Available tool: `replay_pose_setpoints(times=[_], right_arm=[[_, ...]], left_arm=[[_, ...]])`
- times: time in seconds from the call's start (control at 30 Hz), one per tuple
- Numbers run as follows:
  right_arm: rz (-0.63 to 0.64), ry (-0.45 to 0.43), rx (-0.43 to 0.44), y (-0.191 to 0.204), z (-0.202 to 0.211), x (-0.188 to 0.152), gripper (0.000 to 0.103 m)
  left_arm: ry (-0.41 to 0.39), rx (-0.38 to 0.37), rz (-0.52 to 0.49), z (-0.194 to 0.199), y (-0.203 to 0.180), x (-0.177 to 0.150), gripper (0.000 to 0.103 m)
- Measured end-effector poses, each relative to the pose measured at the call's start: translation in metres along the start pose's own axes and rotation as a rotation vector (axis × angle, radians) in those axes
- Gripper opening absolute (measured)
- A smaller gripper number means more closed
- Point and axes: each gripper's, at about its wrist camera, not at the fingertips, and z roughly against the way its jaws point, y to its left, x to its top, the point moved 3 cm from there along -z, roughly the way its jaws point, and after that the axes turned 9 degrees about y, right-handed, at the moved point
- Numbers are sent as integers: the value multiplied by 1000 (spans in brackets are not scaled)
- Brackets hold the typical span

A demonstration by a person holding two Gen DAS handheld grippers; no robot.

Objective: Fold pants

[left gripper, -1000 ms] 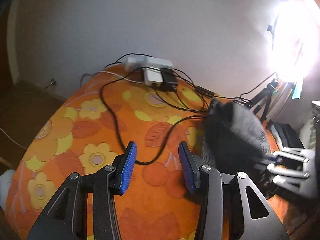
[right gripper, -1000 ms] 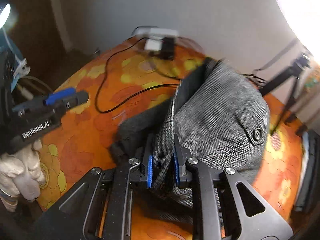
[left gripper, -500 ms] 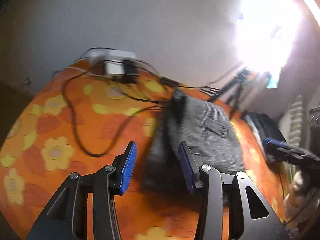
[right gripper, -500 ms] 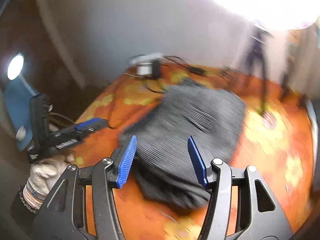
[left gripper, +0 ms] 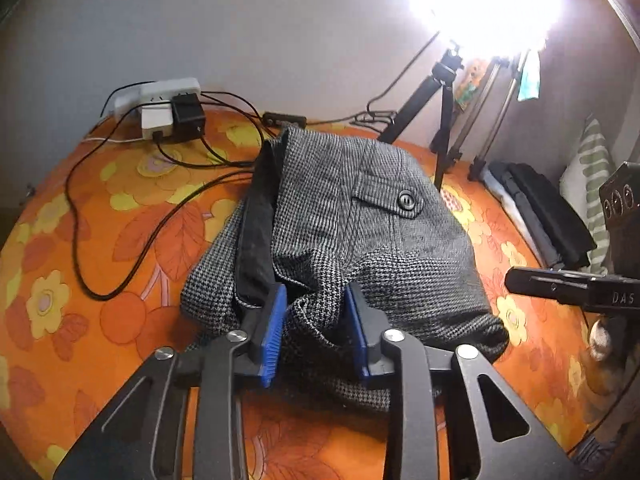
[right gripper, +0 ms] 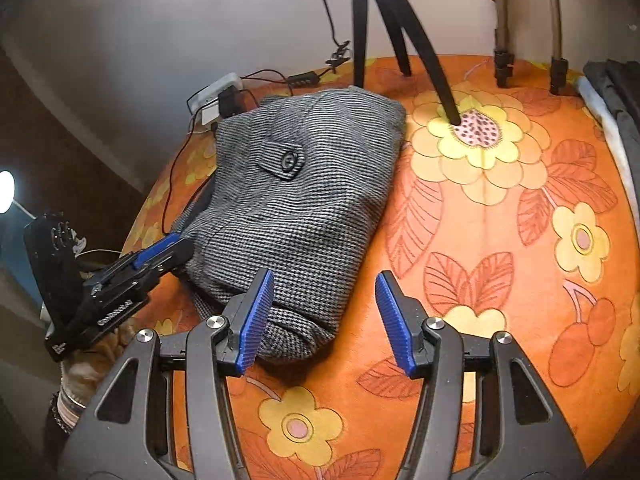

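Left gripper [left gripper: 314,326]: blue-padded jaws spread, a raised fold of the grey houndstooth woven pants [left gripper: 360,216] between them, not pinched. Right gripper [right gripper: 325,320]: jaws wide apart, empty. Pants lie folded (button pocket up) on the orange floral tablecloth [right gripper: 500,240].

Ahead and right of your right gripper [right gripper: 324,316] the floral bedspread [right gripper: 500,240] lies open; tripod legs [right gripper: 424,52] and folded pants [right gripper: 304,184] block farther ahead and left.

Grey houndstooth pants [left gripper: 360,216] on an orange, yellow-flowered cloth [right gripper: 500,208]; blue-padded tongs [right gripper: 324,320].
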Motion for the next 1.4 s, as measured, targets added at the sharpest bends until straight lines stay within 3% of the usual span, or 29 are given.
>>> replay_pose_setpoints(times=[0.17,0.3,0.37,0.5,0.53,0.6,0.7,0.77,0.87,1.0,1.1,1.2,1.3,1.4], right_arm=[[-14,5,3,-3,2,0,56],[-61,39,42,-14,-7,-6,56],[-46,39,50,-13,-6,-16,56],[17,11,89,-1,0,-40,56],[37,3,74,3,-1,-42,56],[82,-14,44,14,-5,-45,49],[116,-2,32,26,-17,-47,21],[155,5,-22,32,-23,-52,10],[251,18,-82,43,-25,-67,8],[352,24,-139,43,-24,-85,8],[398,56,-97,39,-21,-84,10],[413,84,10,35,-5,-84,12],[390,13,25,23,21,-75,16],[301,-38,20,6,33,-50,16]], left_arm=[[-41,106,-37,5,0,5,24],[-18,109,-39,-2,2,-2,24],[-9,97,-44,3,2,-2,32],[-58,106,-61,30,-7,12,39],[-61,98,-72,33,-11,16,46],[-80,76,-104,39,-26,24,49],[-40,20,-148,21,-47,31,49],[4,40,-161,-1,-50,32,48],[63,113,-165,-34,-43,29,48],[69,145,-145,-45,-30,30,52],[65,148,-143,-43,-28,30,53],[44,154,-127,-31,-22,30,52],[7,132,-149,-10,-22,25,52],[0,157,-192,-1,-20,15,52]])
